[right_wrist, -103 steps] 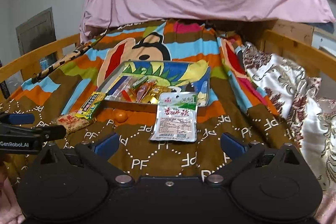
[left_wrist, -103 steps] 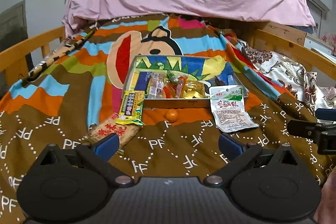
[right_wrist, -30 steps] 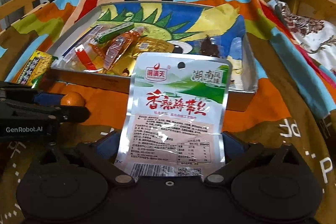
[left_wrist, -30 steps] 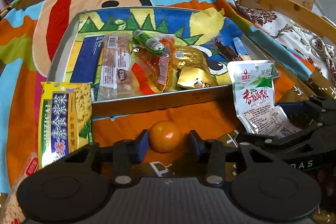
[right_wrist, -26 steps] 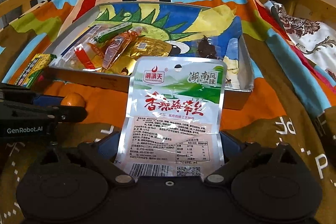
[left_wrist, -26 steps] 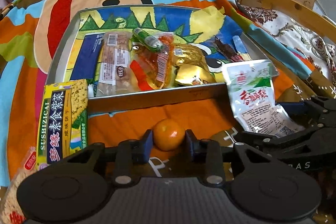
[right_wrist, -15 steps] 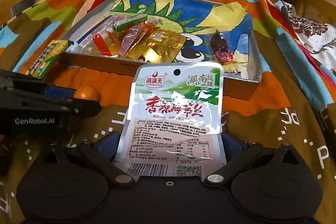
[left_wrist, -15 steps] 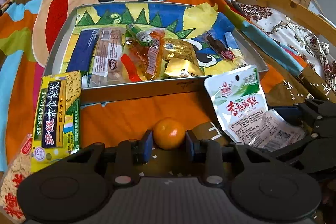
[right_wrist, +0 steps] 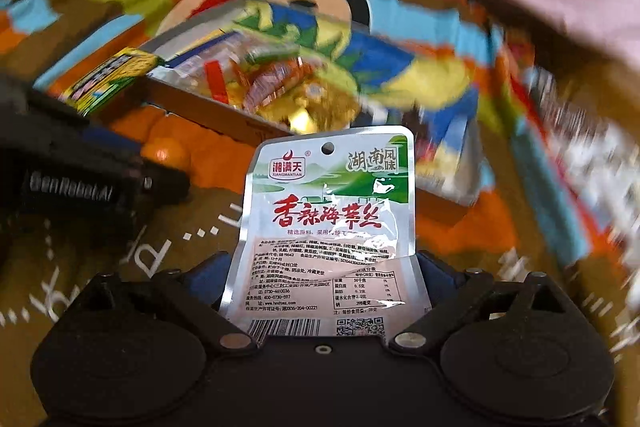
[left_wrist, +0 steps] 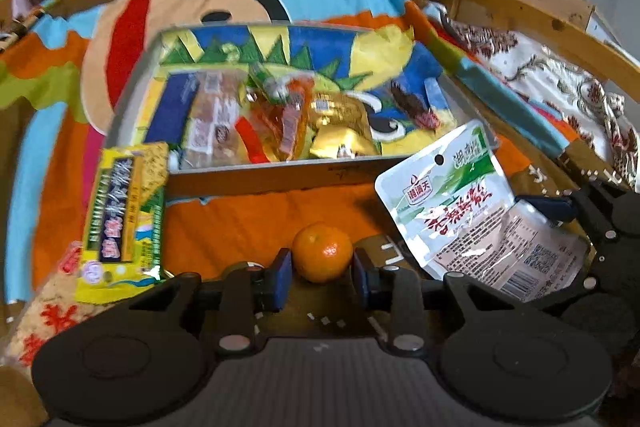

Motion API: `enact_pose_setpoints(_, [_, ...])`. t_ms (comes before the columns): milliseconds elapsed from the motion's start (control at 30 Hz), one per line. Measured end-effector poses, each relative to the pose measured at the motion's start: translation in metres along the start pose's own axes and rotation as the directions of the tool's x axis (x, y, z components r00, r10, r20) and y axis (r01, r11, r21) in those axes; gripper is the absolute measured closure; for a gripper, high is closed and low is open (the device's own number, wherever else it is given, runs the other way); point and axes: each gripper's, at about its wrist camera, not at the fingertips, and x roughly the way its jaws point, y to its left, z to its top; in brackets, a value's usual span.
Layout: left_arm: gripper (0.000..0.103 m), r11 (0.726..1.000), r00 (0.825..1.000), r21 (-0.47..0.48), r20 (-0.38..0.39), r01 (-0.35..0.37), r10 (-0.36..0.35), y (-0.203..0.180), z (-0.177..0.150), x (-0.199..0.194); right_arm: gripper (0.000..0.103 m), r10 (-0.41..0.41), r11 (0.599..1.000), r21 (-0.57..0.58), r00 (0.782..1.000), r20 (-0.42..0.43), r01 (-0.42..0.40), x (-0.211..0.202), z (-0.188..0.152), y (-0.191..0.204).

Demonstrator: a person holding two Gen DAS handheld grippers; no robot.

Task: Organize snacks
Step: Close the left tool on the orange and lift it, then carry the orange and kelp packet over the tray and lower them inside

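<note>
Left wrist: my left gripper [left_wrist: 322,277] is clamped on the small orange [left_wrist: 322,252], just in front of the tray [left_wrist: 276,175] wall, with the yellow cracker pack [left_wrist: 122,215] lying on the blanket [left_wrist: 256,219] to the left. Right wrist: right gripper [right_wrist: 323,281], whose jaws have just been closing a little, grips the seaweed pouch [right_wrist: 326,227] by its side edges, held upright short of the tray. Both picks look done; next I need to carry each over the near wall and release inside, clear of the snacks piled there.

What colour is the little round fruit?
Orange. The little round fruit shows best in the left wrist view, between the left gripper's blue pads.
</note>
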Motion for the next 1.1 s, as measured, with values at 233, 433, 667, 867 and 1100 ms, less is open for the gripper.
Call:
enact_pose_setpoints(233, [0.068,0.998,0.987,-0.052,0.155,-0.031,0.038,-0.002,0.009,-0.040,0.007,-0.098,0.993,-0.047,0.975,0.201,0.109,-0.041,0.010,-0.008])
enact_pose_setpoints(433, [0.068,0.996,0.957,-0.077,0.282,-0.045,0.066,-0.004,0.027,-0.066,0.007,-0.152,0.987,0.000,0.938,0.310,0.160,-0.070,0.024,-0.029])
enact_pose_setpoints(667, [0.068,0.997,0.936,-0.067,0.347,-0.039,0.060,-0.009,0.070,-0.055,0.006,-0.150,0.979,-0.066,0.898,0.413,0.194,-0.079,0.050,-0.054])
enact_pose_setpoints(867, [0.068,0.998,0.911,-0.063,0.410,-0.023,0.047,-0.004,0.097,-0.028,0.006,-0.213,0.973,0.021,0.853,0.477,0.231,-0.043,0.077,-0.077])
enact_pose_setpoints(1100, [0.068,0.997,0.930,-0.059,0.366,0.050,-0.025,0.016,0.102,0.022,0.006,-0.208,0.976,0.030,0.876,0.436,0.217,0.021,0.099,-0.085])
